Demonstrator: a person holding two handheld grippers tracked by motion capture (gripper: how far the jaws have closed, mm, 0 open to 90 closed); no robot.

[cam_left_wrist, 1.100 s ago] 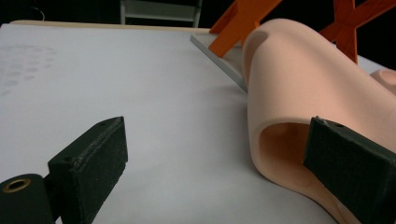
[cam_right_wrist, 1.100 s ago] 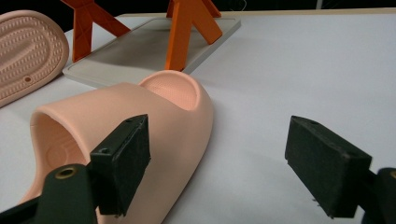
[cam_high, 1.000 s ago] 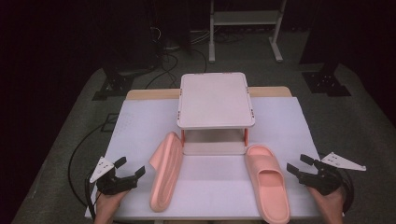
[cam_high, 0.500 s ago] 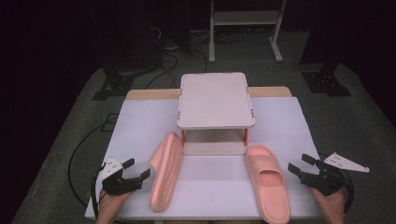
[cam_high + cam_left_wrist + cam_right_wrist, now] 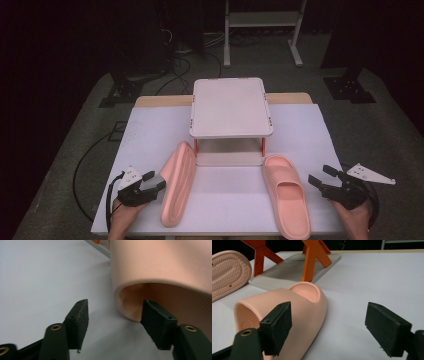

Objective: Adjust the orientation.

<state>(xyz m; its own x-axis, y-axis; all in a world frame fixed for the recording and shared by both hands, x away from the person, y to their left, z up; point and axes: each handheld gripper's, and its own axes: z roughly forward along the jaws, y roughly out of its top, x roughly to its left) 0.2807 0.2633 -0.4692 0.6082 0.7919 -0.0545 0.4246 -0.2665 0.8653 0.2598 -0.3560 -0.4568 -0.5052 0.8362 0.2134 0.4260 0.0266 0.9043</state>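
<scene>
- pink foam slippers lie on the white worktop (image 5: 150, 130), one each side of a small two-tier rack (image 5: 230, 107) with orange legs.
- the left slipper (image 5: 177, 182) is tipped on its edge; the right slipper (image 5: 286, 194) lies sole down.
- the left claw (image 5: 152, 182) is open, just beside the left slipper's near part; in the left gripper view one jaw sits at the rim of the slipper's strap opening (image 5: 140, 297), the other over bare worktop.
- the right claw (image 5: 320, 176) is open, just right of the right slipper and apart from it; in the right gripper view the slipper (image 5: 294, 307) lies behind its left jaw.
</scene>
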